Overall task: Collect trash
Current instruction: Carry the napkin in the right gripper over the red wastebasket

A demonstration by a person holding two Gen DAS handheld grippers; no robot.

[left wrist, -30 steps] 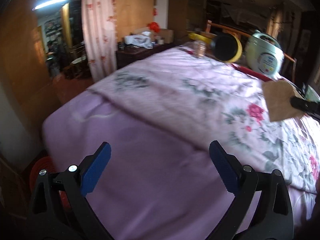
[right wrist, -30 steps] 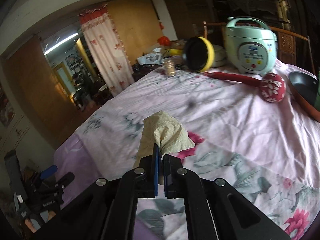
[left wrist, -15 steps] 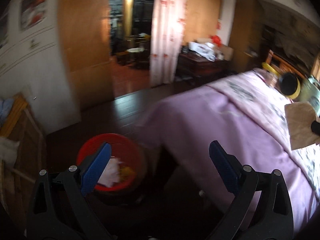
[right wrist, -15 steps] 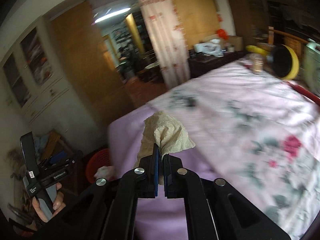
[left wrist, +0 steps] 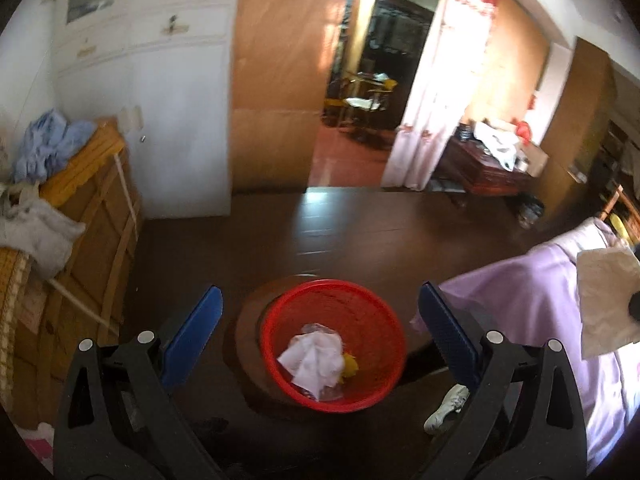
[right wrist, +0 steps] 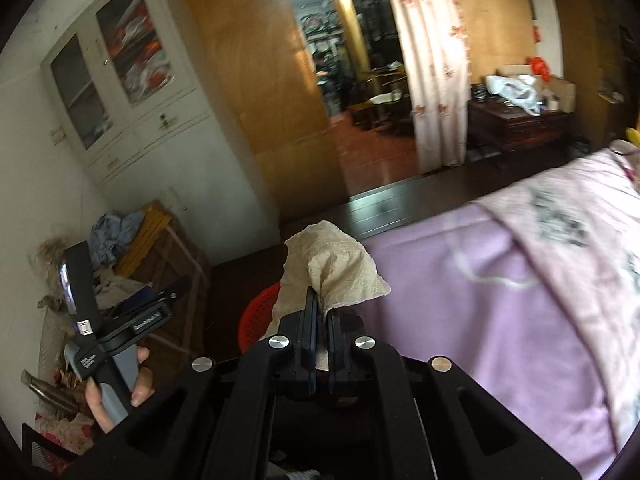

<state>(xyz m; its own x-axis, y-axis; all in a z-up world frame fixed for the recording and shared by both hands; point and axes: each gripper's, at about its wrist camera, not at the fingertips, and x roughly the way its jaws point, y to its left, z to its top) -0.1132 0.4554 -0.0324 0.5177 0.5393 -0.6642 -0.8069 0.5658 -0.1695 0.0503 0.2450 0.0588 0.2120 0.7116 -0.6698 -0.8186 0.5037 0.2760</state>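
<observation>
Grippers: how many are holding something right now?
1. The right gripper is shut on the crumpled beige paper napkin; the left gripper is open and holds nothing, above the red plastic basket.

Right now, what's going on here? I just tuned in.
A person is collecting trash with two handheld claws. The right claw is shut on a crumpled tissue, carried off the bed toward the red bin on the floor. The left claw is open and empty, with the bin showing between its fingers. The bin already holds white paper and something yellow. The tissue is not yet dropped.
</observation>
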